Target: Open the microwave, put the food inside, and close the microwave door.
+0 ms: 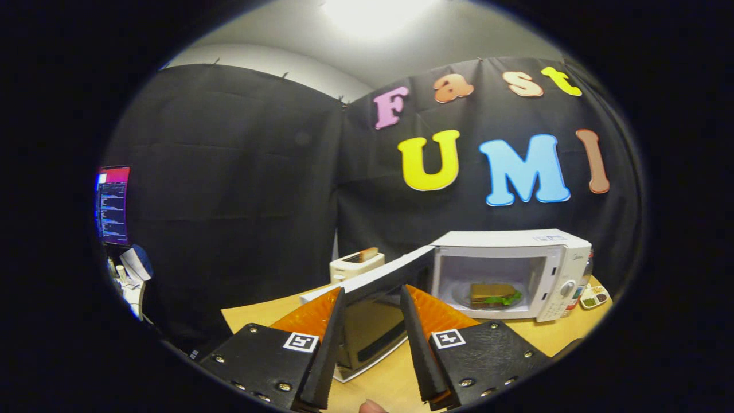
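Note:
A white microwave (510, 238) stands on the wooden table (258, 321), to the right beyond my fingers. Its door (370, 332) is swung wide open toward me. Inside, a sandwich (493, 293) with green lettuce lies on a glass plate (461, 295). My gripper (373, 288) is open right at the free end of the door. The fingertips reach up to the door's top edge, and the door's face shows in the gap between the fingers. I cannot tell whether either finger touches the door.
A white toaster (355, 265) holding a slice of toast (369, 253) stands behind the door, to the left of the microwave. A small dish of condiments (593, 298) and a bottle (586, 275) sit right of the microwave. A lit monitor (113, 206) is far left.

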Demonstrator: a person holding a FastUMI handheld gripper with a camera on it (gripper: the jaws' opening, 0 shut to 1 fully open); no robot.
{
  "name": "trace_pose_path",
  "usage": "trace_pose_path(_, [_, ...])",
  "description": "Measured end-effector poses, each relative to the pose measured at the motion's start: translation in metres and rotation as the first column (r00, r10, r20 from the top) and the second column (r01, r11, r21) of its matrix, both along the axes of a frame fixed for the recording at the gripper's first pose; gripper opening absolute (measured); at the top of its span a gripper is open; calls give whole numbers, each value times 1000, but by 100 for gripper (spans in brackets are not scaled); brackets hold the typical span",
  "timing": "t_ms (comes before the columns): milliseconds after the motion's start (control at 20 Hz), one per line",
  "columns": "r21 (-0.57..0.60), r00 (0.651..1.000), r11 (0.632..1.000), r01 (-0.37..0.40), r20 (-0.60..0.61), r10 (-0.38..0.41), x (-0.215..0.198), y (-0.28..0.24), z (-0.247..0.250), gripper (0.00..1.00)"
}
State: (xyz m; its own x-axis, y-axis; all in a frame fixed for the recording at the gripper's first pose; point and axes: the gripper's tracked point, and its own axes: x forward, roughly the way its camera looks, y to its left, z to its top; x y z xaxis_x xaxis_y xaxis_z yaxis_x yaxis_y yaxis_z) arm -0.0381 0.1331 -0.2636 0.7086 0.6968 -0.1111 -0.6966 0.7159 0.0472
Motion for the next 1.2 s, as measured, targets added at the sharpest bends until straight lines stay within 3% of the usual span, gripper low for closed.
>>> trace_pose_path(200, [39,993,992,-117,3,117,-46,45,-14,58])
trace_pose_path(350, [40,986,985,-169,15,168,-69,88,-28,93])
trace_pose_path(500, [-24,985,989,-148,81,149,-70,120,-46,93])
trace_pose_path(600, [-43,990,993,-114,83,117,-59,141,-69,74])
trace_pose_path(750, [-16,992,993,-120,-30,119,-49,162,-106,5])
trace_pose_path(1100, [-71,998,996,52,46,-49,-2,121,-107,3])
trace_pose_path(1200, [-66,999,997,42,30,-41,2,110,-107,3])
